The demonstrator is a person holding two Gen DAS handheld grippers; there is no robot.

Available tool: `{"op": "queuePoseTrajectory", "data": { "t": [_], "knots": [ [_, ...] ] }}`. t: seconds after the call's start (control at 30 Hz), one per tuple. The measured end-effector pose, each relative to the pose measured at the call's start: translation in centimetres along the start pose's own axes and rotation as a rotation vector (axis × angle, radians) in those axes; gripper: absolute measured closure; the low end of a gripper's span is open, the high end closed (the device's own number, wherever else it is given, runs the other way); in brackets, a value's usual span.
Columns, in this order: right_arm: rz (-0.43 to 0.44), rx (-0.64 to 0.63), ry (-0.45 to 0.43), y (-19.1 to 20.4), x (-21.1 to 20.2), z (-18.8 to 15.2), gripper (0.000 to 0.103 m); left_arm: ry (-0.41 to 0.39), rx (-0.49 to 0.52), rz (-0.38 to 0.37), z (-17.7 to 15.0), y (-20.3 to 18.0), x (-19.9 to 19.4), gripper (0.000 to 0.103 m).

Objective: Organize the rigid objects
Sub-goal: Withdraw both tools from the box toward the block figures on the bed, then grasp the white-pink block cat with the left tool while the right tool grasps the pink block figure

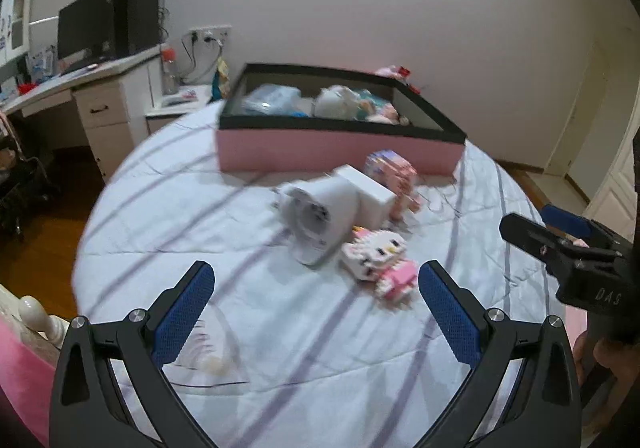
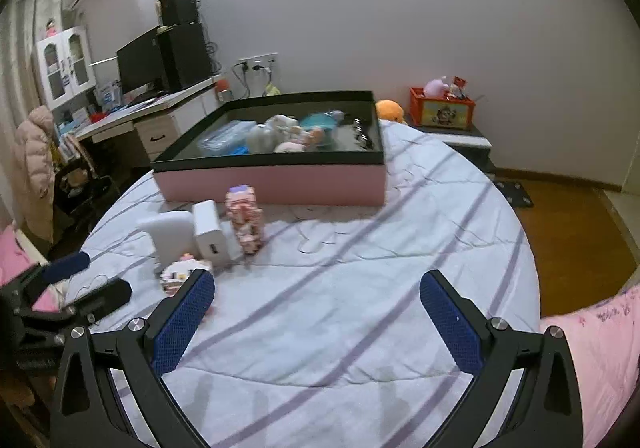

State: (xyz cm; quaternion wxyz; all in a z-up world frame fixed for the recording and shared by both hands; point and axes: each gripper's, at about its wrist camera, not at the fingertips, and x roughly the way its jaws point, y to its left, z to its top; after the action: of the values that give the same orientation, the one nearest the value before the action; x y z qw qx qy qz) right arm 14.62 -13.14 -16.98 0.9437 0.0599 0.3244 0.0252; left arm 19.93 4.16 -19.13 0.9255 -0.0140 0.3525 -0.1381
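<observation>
left claw point(image 1: 316, 292) wide; blurred toy point(image 1: 378, 256) beyond.

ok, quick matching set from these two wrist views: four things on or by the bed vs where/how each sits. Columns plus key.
1. pink box
2. cat block figure
3. white charger
4. orange crate

a. upright, between a white device and a pink block tower
b. far end of the bed, open, toys inside
c. off the bed, by the wall
d. lying down, nearest the left gripper

Pairs: 1-b, 2-d, 3-a, 4-c
</observation>
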Motion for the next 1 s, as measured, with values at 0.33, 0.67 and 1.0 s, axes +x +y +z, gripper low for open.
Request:
{"op": "queuePoseTrajectory", "data": {
  "t": [0.33,0.67,1.0],
  "knots": [
    [0.046,0.084,0.039,-3.1,1.8,-0.7,0.000,0.091,0.013,0.032,0.4,-3.5,4.1,0.000],
    [0.096,0.085,0.055,-3.1,2.9,-0.6,0.000,0.142,-0.054,0.078,0.8,-2.0,6.0,0.001],
    [0.118,0.069,0.072,-2.3,3.4,-0.7,0.000,0.136,-0.080,0.169,0.3,1.0,4.6,0.002]
  ]
}}
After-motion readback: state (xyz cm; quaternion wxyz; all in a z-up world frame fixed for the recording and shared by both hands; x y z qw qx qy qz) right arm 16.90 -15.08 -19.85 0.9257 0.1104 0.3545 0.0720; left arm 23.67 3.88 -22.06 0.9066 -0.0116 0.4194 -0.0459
